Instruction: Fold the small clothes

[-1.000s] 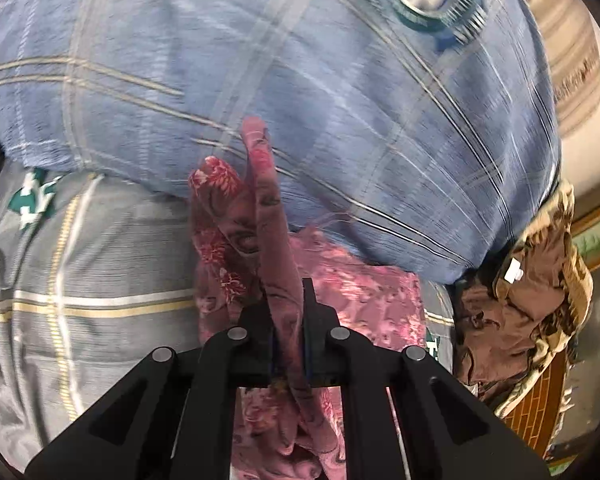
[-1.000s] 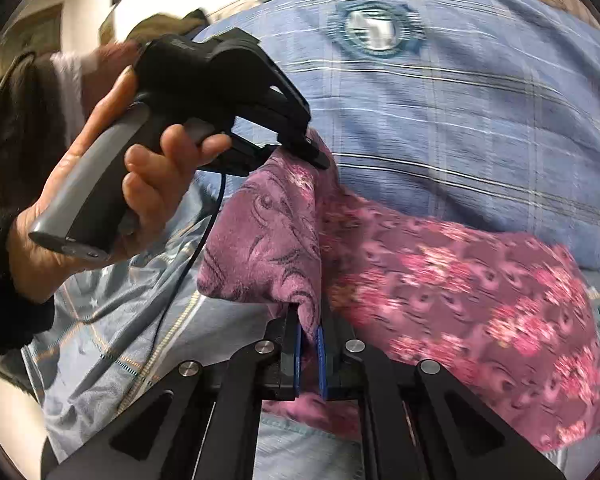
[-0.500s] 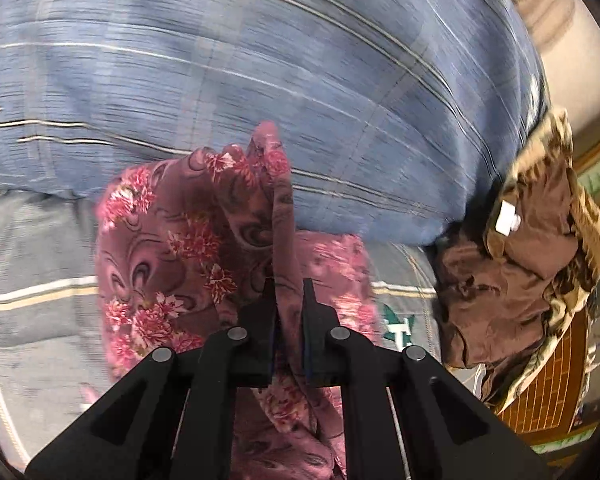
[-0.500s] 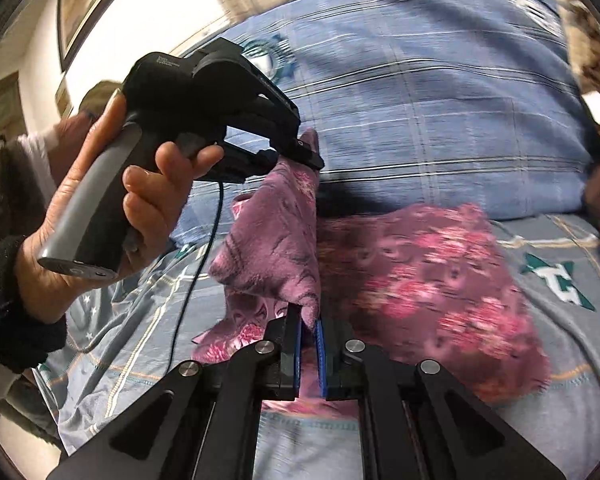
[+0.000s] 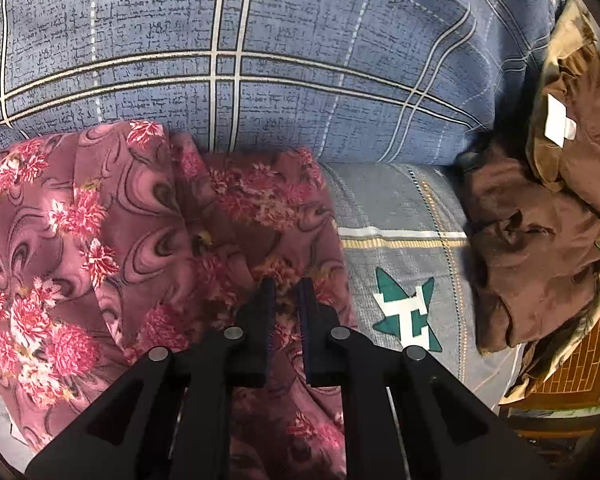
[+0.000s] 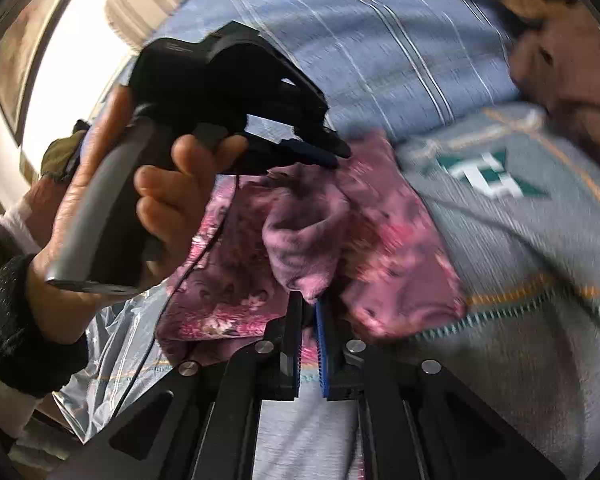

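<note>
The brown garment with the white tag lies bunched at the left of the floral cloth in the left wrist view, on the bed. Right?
Not quite. In the left wrist view the brown garment with the white tag lies bunched at the right of the floral cloth, not the left. It is on the bed, past the green logo on the sheet.

One floral garment (image 5: 100,240), one brown garment (image 5: 540,248), two grippers (image 5: 286,292)

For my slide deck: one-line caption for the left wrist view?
Left gripper over the floral cloth on a plaid bed, brown garment alongside.
</note>
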`<control>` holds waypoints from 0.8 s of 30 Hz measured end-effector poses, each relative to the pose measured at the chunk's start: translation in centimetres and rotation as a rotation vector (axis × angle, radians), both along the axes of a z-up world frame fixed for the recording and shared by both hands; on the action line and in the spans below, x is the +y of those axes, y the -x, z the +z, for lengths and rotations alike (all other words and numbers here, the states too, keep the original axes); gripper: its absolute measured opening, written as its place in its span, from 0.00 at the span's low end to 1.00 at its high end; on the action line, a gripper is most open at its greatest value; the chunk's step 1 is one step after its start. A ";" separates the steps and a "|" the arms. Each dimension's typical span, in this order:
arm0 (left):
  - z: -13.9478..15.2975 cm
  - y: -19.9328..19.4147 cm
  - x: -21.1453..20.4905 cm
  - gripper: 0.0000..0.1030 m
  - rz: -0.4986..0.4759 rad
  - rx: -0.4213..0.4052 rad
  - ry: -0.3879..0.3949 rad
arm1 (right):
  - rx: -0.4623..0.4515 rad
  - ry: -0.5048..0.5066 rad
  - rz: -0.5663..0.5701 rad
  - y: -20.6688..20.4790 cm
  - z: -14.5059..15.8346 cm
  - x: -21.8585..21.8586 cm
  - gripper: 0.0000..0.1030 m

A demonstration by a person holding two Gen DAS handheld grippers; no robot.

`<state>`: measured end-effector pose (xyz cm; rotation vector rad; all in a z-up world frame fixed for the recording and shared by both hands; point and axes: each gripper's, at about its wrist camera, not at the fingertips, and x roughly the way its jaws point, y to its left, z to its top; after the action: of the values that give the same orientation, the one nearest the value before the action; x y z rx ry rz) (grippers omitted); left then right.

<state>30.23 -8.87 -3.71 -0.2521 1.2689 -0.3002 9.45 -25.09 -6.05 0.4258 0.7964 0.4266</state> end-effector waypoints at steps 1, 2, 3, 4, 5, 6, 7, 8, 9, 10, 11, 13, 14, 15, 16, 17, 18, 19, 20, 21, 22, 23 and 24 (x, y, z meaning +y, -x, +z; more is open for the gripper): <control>0.4 0.2 0.4 0.08 -0.001 -0.008 0.012 | 0.012 -0.008 -0.006 -0.1 -0.2 -0.4 0.11; 1.2 0.6 1.2 0.08 0.001 -0.016 0.035 | 0.021 -0.018 -0.003 -0.2 -0.2 -0.9 0.11; 2.1 1.0 2.4 0.10 0.004 -0.027 0.064 | 0.030 -0.026 0.003 -0.1 0.0 -1.4 0.11; 3.2 1.5 3.8 0.11 0.010 -0.045 0.090 | 0.027 -0.025 0.004 -0.1 0.3 -1.9 0.12; 4.0 1.9 5.2 0.15 0.020 -0.064 0.104 | 0.015 -0.023 0.001 0.1 0.8 -2.3 0.12; 5.0 2.3 6.8 0.24 0.037 -0.089 0.115 | -0.011 -0.024 -0.005 0.2 1.7 -3.1 0.15; 5.8 2.7 8.7 0.31 0.065 -0.119 0.124 | -0.043 -0.026 -0.020 0.1 2.7 -3.8 0.17; 6.5 3.3 11.0 0.44 0.108 -0.152 0.127 | -0.065 -0.025 -0.033 -0.3 3.6 -4.3 0.27; 6.8 3.7 12.8 0.48 0.147 -0.176 0.118 | -0.086 -0.027 -0.043 -1.0 4.6 -4.7 0.40; 6.8 3.9 14.6 0.48 0.185 -0.185 0.101 | -0.096 -0.030 -0.042 -2.0 5.4 -4.7 0.46; 6.3 4.0 16.4 0.48 0.221 -0.170 0.100 | -0.091 -0.034 -0.019 -3.6 6.1 -4.4 0.56; 4.7 4.1 19.2 0.48 0.276 -0.119 0.142 | -0.068 -0.052 0.049 -6.9 6.9 -3.0 0.57; 3.6 4.2 20.1 0.48 0.307 -0.090 0.174 | -0.041 -0.060 0.099 -8.9 6.9 -1.9 0.59; 2.7 4.4 20.7 0.48 0.329 -0.068 0.201 | -0.013 -0.060 0.123 -10.9 6.6 -0.8 0.59; 1.7 4.5 21.3 0.48 0.347 -0.048 0.230 | 0.019 -0.057 0.142 -12.6 6.0 0.0 0.59; 0.8 4.5 21.7 0.48 0.358 -0.030 0.257 | 0.052 -0.042 0.150 -13.9 5.5 0.9 0.59; 0.3 4.6 21.9 0.48 0.359 -0.022 0.275 | 0.085 -0.013 0.145 -15.7 4.7 2.0 0.59; -0.2 4.6 21.9 0.48 0.355 -0.016 0.290 | 0.103 0.012 0.150 -16.6 4.2 2.8 0.59; -0.6 4.6 21.7 0.48 0.352 -0.013 0.300 | 0.122 0.049 0.142 -17.7 3.5 3.5 0.59; -0.8 4.6 21.7 0.48 0.347 -0.017 0.309 | 0.134 0.082 0.135 -18.5 2.9 4.1 0.59; -1.0 4.6 21.6 0.48 0.344 -0.019 0.318 | 0.146 0.102 0.132 -19.0 2.3 4.4 0.59; -1.2 4.6 21.6 0.53 0.344 -0.019 0.332 | 0.154 0.104 0.130 -19.5 1.9 4.6 0.59; -1.3 4.6 21.6 0.58 0.342 -0.020 0.348 | 0.165 0.072 0.139 -19.9 1.6 4.8 0.59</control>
<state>25.65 12.73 -5.05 -0.7532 1.1256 -0.2260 29.39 -20.32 -4.42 0.3424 1.0020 0.4955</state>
